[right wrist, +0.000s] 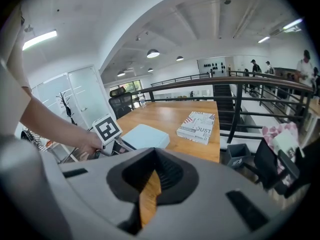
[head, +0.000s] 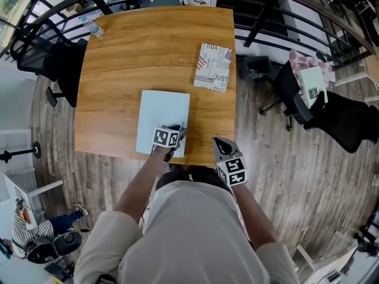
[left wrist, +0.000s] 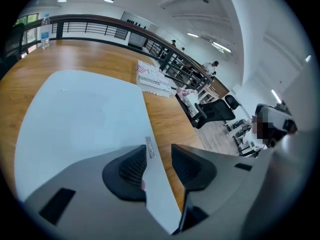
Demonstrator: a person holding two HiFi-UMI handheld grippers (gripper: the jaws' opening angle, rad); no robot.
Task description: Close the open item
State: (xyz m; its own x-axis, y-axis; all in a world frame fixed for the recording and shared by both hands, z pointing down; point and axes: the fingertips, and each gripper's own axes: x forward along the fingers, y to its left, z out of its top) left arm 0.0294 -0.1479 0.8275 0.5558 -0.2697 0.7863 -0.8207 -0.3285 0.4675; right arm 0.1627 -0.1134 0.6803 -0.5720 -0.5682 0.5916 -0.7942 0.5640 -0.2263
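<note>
A pale blue flat item point(head: 163, 120), like a thin box or folder, lies on the wooden table point(head: 130, 52) near its front edge, with its cover down flat. My left gripper point(head: 177, 132) is at its near right corner. In the left gripper view the item's point(left wrist: 85, 119) right edge runs between the jaws of the left gripper point(left wrist: 159, 156), which stand apart, with bare wood showing beside the right pad. My right gripper point(head: 220, 144) hovers at the table's front edge, right of the item. In its own view the right gripper point(right wrist: 155, 171) has its pads together and nothing held.
A printed book point(head: 213, 67) lies at the table's right side. A water bottle point(head: 92, 27) stands at the far left corner. Black office chairs stand left point(head: 59, 70) and right point(head: 296, 93) of the table. A dark railing point(head: 284, 16) curves behind.
</note>
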